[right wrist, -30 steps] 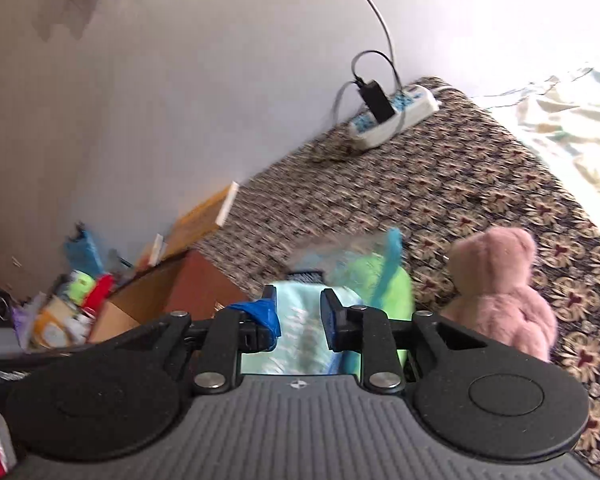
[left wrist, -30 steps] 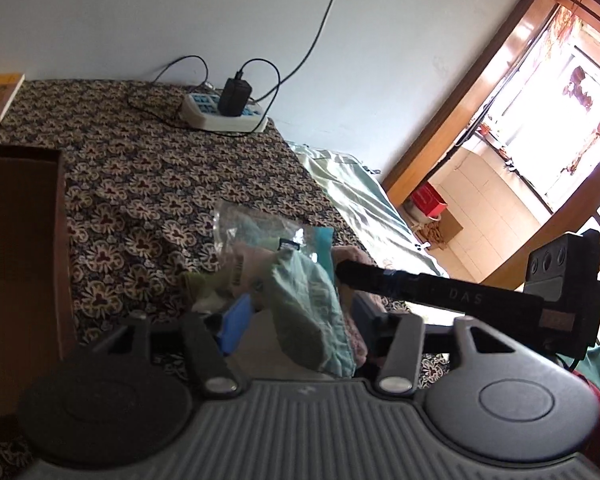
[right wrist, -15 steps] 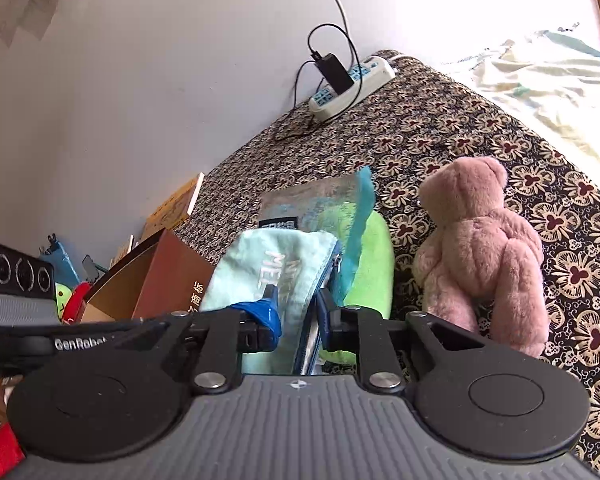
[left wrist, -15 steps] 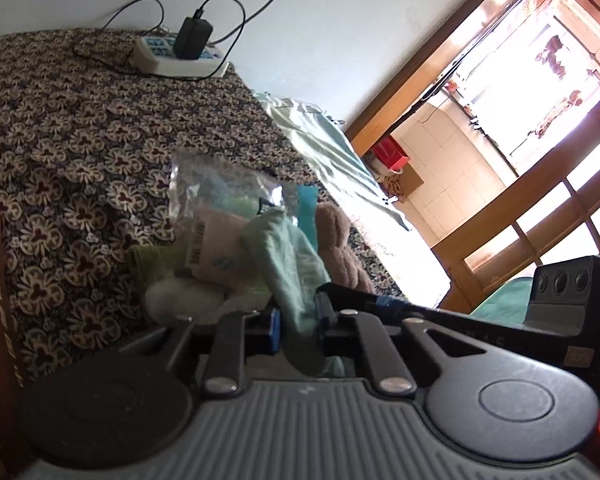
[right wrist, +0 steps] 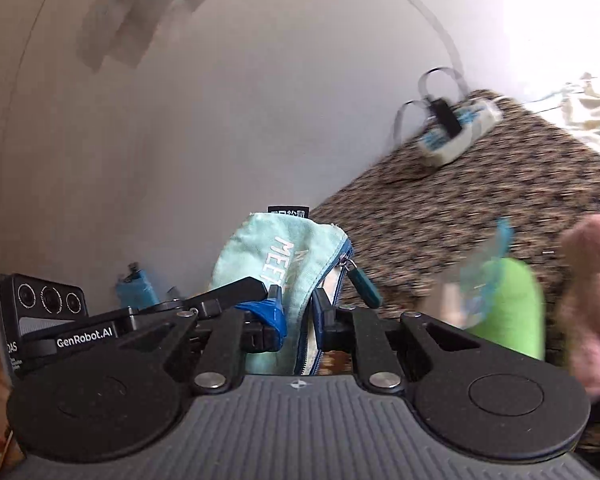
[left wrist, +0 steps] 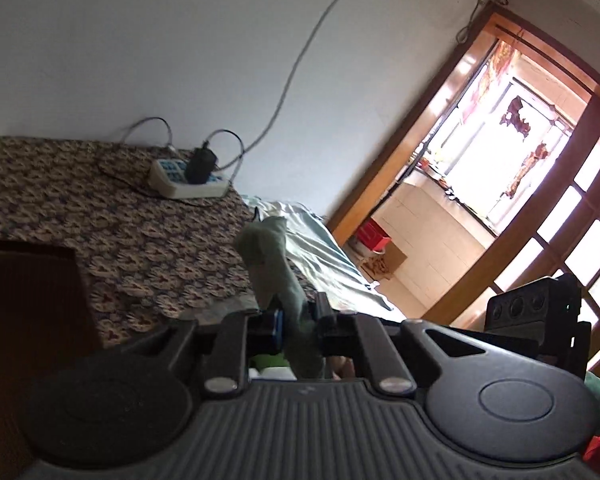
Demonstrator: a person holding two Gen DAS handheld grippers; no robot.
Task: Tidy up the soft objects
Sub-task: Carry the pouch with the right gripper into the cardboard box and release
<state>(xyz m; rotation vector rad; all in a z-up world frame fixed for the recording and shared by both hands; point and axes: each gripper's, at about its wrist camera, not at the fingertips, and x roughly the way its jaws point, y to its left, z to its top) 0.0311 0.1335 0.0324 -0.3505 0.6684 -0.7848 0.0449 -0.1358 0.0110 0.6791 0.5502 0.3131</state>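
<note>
Pale mint cloth is what you have clamped in both tools: the zip pouch [right wrist: 276, 264], a soft canvas bag with white lettering, sits just above the lower middle of the right wrist view. Your right gripper [right wrist: 298, 312] is pinched narrow on its open zipper edge, and your left gripper [left wrist: 298, 318] is pinched just as narrow on another part of the same fabric, which rises as a limp grey-green fold at the centre of the left wrist view. Each tool shows in the other's picture, close alongside.

Expect the pouch to feel light and floppy. It will sag and twist between your two holds, and the dark teal zipper pull [right wrist: 364, 284] dangles free at the right of the opening, so it may swing or snag. Thin cloth can creep out of smooth pads; the hem by the zipper is the thickest, stiffest place to hold, and that is where your right tool already bites.

Further out, at the right of the right wrist view, a bright green soft item [right wrist: 512, 308] and a pink plush toy [right wrist: 592, 280] lie blurred on the patterned bedspread [left wrist: 100, 216]. A power strip [left wrist: 186, 178] rests near the wall, upper middle of the left view, and a dark brown box [left wrist: 28, 300] fills the left edge.
</note>
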